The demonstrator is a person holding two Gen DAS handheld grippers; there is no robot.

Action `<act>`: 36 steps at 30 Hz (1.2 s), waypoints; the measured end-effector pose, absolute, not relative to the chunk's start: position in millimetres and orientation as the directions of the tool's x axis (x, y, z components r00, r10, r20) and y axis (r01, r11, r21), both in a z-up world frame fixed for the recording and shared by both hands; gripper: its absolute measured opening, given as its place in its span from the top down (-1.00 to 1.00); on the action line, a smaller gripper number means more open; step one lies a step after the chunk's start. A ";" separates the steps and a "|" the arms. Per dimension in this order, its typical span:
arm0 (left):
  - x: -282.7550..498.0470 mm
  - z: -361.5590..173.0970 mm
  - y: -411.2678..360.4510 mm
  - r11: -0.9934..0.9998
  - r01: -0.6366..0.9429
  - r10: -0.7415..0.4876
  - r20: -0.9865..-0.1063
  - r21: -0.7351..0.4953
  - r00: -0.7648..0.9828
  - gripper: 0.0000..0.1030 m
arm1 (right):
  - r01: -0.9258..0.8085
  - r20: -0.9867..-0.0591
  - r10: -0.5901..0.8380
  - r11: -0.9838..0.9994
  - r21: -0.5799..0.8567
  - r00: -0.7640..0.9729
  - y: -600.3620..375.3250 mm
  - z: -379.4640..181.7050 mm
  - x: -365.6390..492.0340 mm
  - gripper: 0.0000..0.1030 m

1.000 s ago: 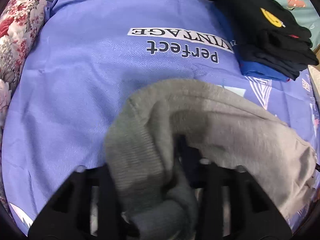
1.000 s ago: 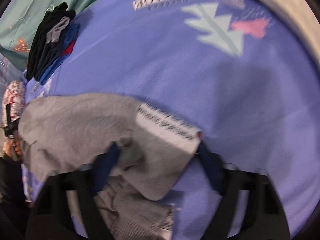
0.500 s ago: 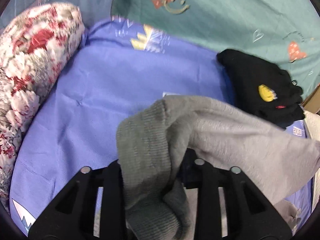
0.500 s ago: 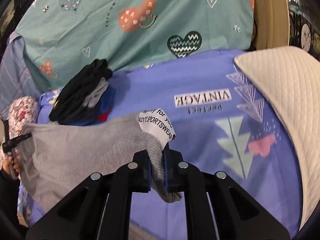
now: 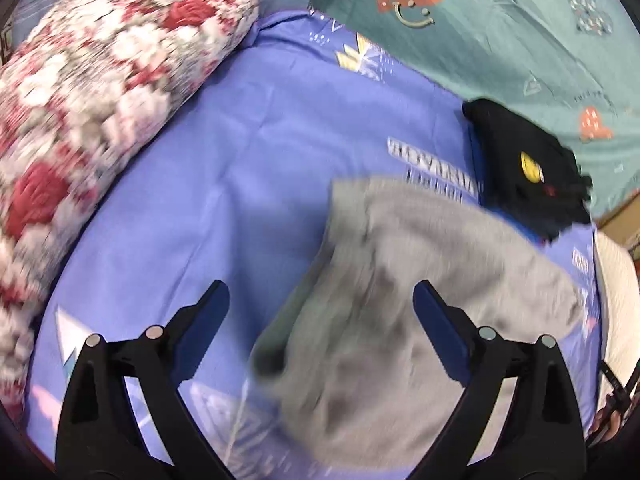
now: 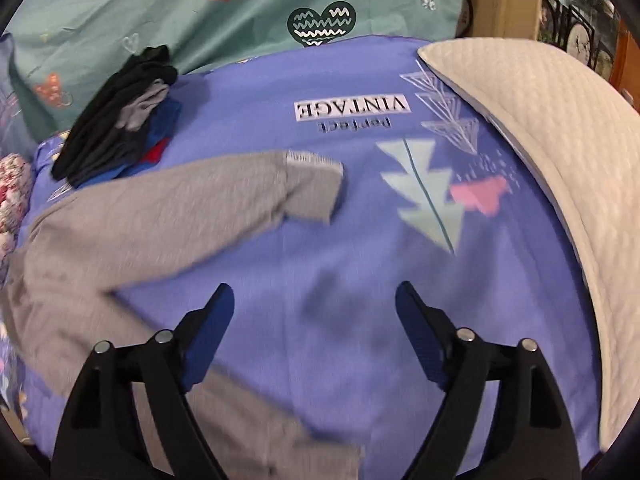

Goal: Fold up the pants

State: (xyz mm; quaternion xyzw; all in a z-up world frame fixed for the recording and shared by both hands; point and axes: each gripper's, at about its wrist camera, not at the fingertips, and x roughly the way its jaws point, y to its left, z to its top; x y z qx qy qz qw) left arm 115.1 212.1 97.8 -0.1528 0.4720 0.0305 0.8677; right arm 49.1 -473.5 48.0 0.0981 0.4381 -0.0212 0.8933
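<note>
The grey pants [image 5: 400, 280] lie on the blue printed bedsheet [image 5: 240, 160], blurred by motion in the left wrist view. In the right wrist view the pants [image 6: 140, 220] spread across the left, one leg with a white label reaching toward the middle, another part running under my fingers at the bottom. My left gripper [image 5: 320, 304] is open and empty, with the pants below and between its fingers. My right gripper [image 6: 314, 304] is open and empty over bare sheet, right of the pants.
A stack of folded dark clothes [image 5: 528, 168] sits at the far side of the bed, also in the right wrist view [image 6: 120, 116]. A floral pillow [image 5: 100, 80] lies at the left. A cream quilted pillow [image 6: 552, 160] lies at the right. A teal sheet [image 6: 240, 8] hangs behind.
Both grippers were shut on the grey pants and held them up; now both have opened and let go, and the pants have dropped onto the bedsheet.
</note>
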 end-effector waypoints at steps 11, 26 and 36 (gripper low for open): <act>59.5 25.3 203.8 0.925 -0.195 -0.201 -0.854 -0.327 0.479 -0.83 | 0.160 -0.762 0.202 0.914 0.372 0.615 -463.4 3.9 -72.0 -0.64; 61.7 27.5 200.7 0.874 -0.184 -0.276 -0.771 -0.450 0.574 0.81 | 0.124 -0.710 0.263 0.888 0.443 0.654 -452.6 -0.9 -67.0 0.85; -6.5 89.9 193.7 0.855 -0.108 -0.304 -0.659 -0.507 0.688 0.87 | 0.026 -0.502 0.284 0.852 0.523 0.817 -484.0 99.7 -122.3 0.90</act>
